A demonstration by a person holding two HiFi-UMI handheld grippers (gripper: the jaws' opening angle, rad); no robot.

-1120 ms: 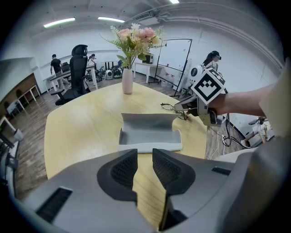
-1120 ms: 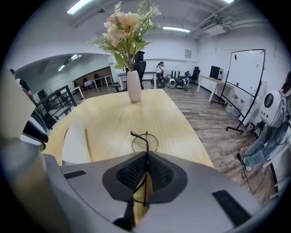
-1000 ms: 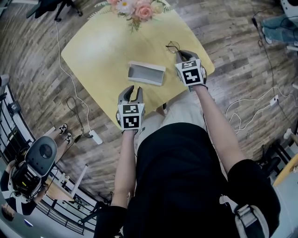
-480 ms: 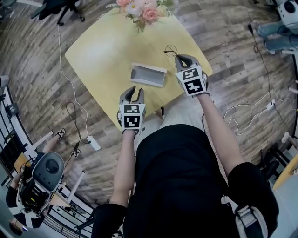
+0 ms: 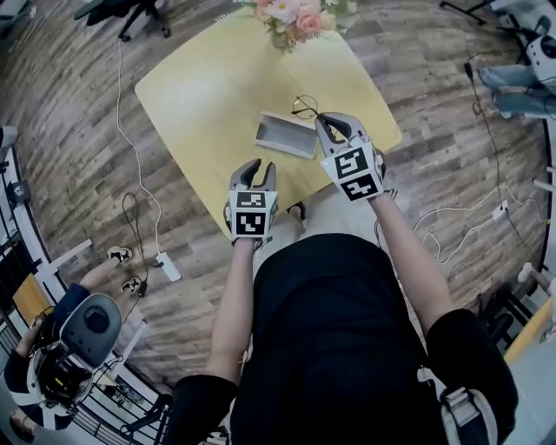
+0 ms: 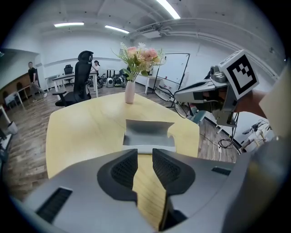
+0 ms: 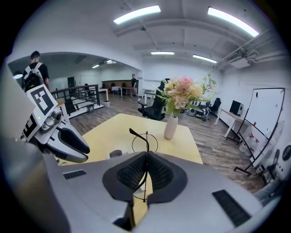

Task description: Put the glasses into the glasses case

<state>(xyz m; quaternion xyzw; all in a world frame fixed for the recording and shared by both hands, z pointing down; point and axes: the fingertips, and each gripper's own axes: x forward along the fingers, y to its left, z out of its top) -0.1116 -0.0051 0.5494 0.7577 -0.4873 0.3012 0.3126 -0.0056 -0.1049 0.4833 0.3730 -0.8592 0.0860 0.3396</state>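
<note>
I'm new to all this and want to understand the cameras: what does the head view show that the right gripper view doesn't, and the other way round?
Only the head view: the person's black shirt and both arms from above, the marker cube on the right gripper, and a white power strip on the floor.

Only the right gripper view: that gripper's jaws seen close up, shut on the frame of the glasses, plus ceiling lights and a whiteboard.

Both: the yellow table, the flowers, the glasses and the left gripper.

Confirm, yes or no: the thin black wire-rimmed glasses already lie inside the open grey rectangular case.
No: the thin black wire-rimmed glasses are clamped between the jaws of the right gripper, and the open grey rectangular case sits empty.
</note>
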